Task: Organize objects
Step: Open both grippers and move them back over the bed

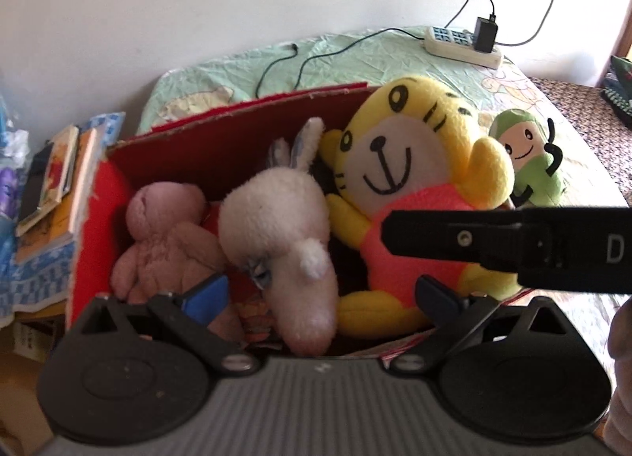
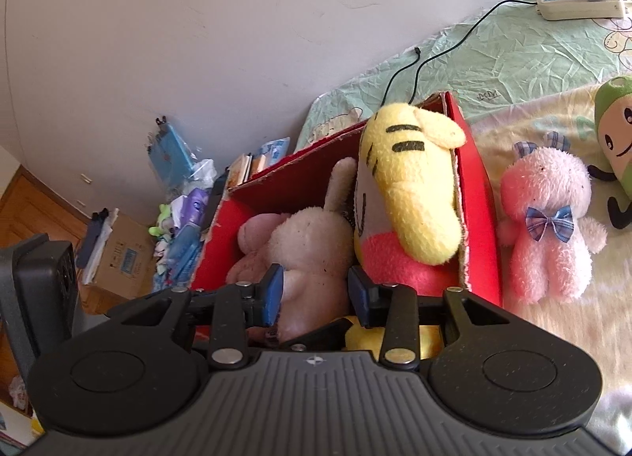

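Three plush toys sit in the red box (image 2: 476, 195) on the bed; the pink plush (image 2: 547, 231) lies outside, just right of the box wall, long axis upright. The right hand-held gripper (image 2: 316, 292), released over the white plush (image 2: 312, 243), is nearer; a swing right looks needed. The left hand-held gripper (image 1: 320, 298) hangs released over the box.

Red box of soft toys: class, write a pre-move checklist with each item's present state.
1. Right gripper closed on the white rabbit plush: cannot tell; its blue pads flank it.
2. Left gripper free: ok, open.
3. Yellow tiger plush inside red box: ok.
4. Pink plush with bow boxed: not ok, on the bed.
5. Green plush boxed: not ok, outside.
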Demonstrator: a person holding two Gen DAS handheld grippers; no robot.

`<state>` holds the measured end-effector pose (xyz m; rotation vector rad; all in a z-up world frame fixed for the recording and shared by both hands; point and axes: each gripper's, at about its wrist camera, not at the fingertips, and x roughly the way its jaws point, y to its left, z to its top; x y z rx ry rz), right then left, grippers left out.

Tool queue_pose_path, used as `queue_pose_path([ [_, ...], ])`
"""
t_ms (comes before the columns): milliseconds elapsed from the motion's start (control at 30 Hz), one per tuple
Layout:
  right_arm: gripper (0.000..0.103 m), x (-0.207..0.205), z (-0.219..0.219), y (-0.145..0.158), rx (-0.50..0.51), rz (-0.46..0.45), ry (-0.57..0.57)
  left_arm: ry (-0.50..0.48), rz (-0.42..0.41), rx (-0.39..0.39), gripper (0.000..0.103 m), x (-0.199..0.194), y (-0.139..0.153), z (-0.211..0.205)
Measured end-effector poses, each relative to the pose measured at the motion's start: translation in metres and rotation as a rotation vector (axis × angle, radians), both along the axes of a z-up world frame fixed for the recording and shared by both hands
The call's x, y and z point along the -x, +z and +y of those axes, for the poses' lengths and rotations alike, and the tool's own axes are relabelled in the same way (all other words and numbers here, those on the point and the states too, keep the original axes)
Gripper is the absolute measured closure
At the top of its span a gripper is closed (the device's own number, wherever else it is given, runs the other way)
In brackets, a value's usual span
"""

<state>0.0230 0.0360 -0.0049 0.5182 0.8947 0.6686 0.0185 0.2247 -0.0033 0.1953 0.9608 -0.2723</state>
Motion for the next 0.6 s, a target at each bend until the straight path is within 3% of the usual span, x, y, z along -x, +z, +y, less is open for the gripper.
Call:
queue_pose_path([
  [400, 0.062, 0.006, -0.038, 0.014, -0.028, -0.033, 0.069, 0.107, -0.028, -0.083, 0.003, 0.02, 0.026, -0.036],
  [600, 0.062, 0.01, -0.064, 0.019, -0.048, -0.048, 0.084, 0.155, -0.049, -0.064, 0.002, 0.033, 0.044, -0.05],
])
